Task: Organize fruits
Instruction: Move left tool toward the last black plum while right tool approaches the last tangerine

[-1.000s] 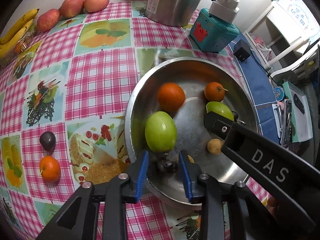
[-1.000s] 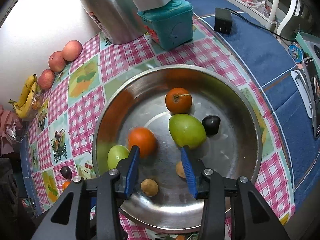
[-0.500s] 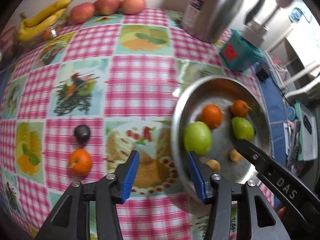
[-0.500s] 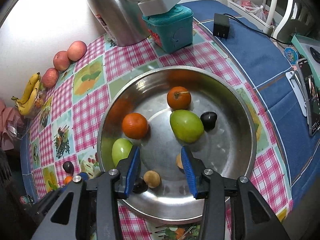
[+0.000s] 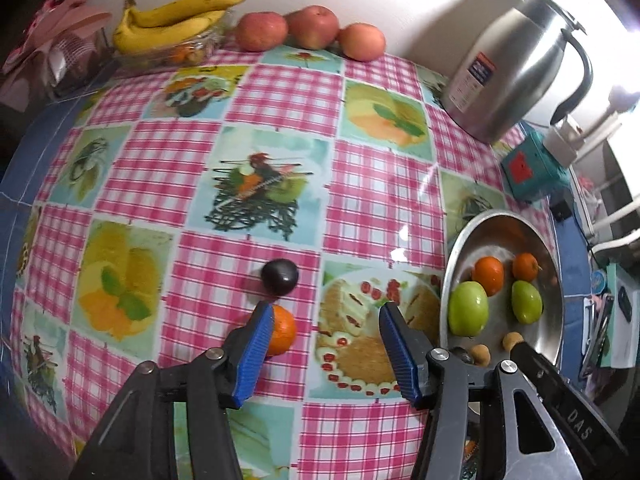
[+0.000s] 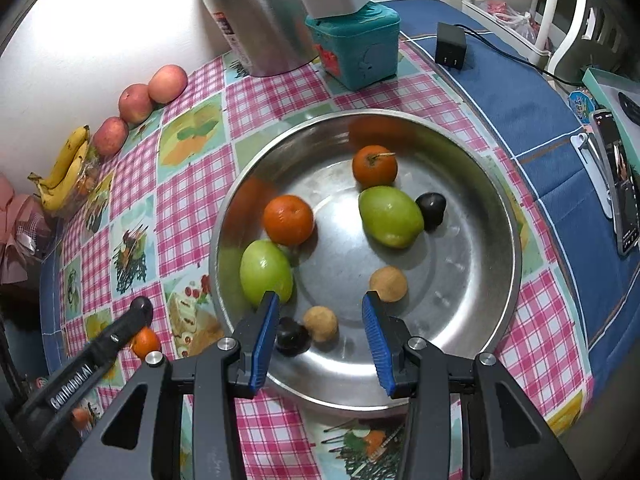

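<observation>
A steel bowl (image 6: 500, 216) (image 5: 554, 312) holds two oranges (image 6: 288, 219), two green fruits (image 6: 390, 216), two dark plums (image 6: 431, 206) and two small brown fruits (image 6: 388, 283). On the tablecloth, a dark plum (image 5: 280, 277) and a small orange (image 5: 282, 330) lie left of the bowl. My left gripper (image 5: 324, 320) is open and empty above the cloth, its left finger (image 5: 256, 344) in front of the small orange. My right gripper (image 6: 318, 314) is open and empty over the bowl's near rim.
Bananas (image 5: 176, 16) and three apples (image 5: 312, 28) line the far wall. A steel thermos (image 5: 516, 68) and a teal box (image 5: 532, 172) stand behind the bowl. A charger (image 6: 451, 50) and a phone (image 6: 618, 184) lie on the blue cloth at right.
My left gripper has left the bowl, where a dark plum now lies, and swung left over the cloth toward the loose plum and orange. My right gripper has pulled back slightly.
</observation>
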Demonstrator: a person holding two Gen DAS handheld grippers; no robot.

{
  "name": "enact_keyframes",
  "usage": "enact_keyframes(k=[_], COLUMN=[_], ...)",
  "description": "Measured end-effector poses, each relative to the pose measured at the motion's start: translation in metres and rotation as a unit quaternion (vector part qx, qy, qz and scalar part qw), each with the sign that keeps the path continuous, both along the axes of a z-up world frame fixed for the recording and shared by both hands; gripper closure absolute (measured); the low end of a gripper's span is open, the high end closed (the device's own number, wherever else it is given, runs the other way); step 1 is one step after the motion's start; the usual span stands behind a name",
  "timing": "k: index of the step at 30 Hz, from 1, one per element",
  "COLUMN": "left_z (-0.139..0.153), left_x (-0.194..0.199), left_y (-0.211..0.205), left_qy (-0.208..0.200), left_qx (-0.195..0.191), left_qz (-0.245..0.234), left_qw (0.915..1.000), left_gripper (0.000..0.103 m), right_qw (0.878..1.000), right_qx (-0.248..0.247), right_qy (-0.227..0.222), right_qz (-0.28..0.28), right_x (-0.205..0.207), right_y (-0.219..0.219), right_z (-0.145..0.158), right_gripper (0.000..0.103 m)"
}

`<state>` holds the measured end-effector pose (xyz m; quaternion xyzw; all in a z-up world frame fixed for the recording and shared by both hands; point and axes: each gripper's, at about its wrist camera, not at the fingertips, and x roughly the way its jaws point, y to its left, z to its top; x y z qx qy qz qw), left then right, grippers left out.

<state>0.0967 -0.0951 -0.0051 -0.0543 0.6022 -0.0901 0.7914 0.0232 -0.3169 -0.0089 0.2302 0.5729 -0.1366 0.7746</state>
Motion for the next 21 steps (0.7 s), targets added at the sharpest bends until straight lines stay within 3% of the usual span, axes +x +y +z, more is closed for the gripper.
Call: enact_keyframes(k=[15,17,19,21], left_z=[0.009,0.009,0.008,0.007], left_x=[-0.003,-0.003,-0.002,-0.002], left_y=[0.025,0.026,0.027,0.029], left_qy=[-0.014,-0.016,-0.021,-0.028], left_qx=[0.005,0.008,0.018,0.028], left_qz=[0.016,0.017,0.021,0.025], left_qw=[0.9998,0.9997,0.9994,0.9989], left_gripper=[0.033,0.028,0.007,0.0], right_qw=[1.0,0.999,1.0,1.0], right_qx=[-0.017,-0.02,-0.02,-0.022], right_qy=[-0.007,-0.004,-0.005,-0.007], right_qz=[0.025,0.025,0.022,0.018], right_x=[-0.012,-0.011,-0.01,-0.008], right_y=[0.031,0.031,0.031,0.03], right_z=[0.007,0.005,0.003,0.0], right_gripper=[0.059,0.059,0.054,0.034])
